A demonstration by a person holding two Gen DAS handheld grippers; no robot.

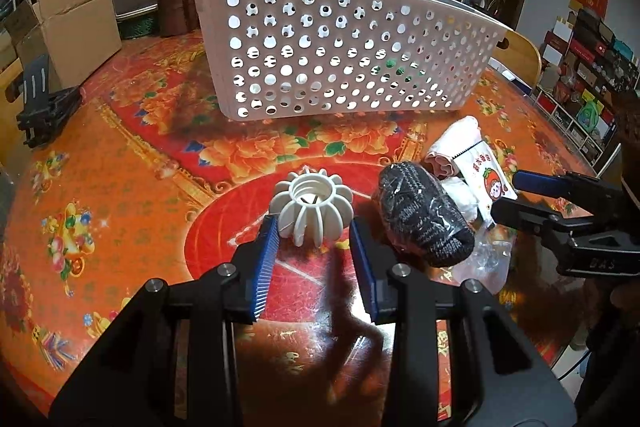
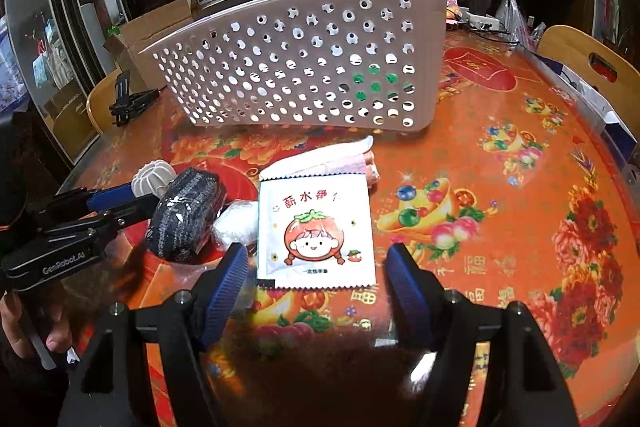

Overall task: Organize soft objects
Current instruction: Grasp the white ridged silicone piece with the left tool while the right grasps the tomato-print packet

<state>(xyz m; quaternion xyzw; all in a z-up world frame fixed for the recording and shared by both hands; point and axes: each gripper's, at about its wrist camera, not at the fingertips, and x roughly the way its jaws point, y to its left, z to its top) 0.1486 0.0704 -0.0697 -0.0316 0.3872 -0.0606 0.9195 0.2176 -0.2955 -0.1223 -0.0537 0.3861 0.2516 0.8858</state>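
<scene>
Left gripper (image 1: 314, 241) nipped onto white ribbed ball (image 1: 306, 209), resting on table (image 1: 120, 155) before basket (image 1: 340, 59); right gripper (image 2: 316, 267) wide over packet (image 2: 316, 231); grasping step; next, probably lifting into basket

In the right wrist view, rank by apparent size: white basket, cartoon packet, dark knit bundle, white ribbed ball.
1. white basket
2. cartoon packet
3. dark knit bundle
4. white ribbed ball, partly hidden, so its full size is unsure.
</scene>
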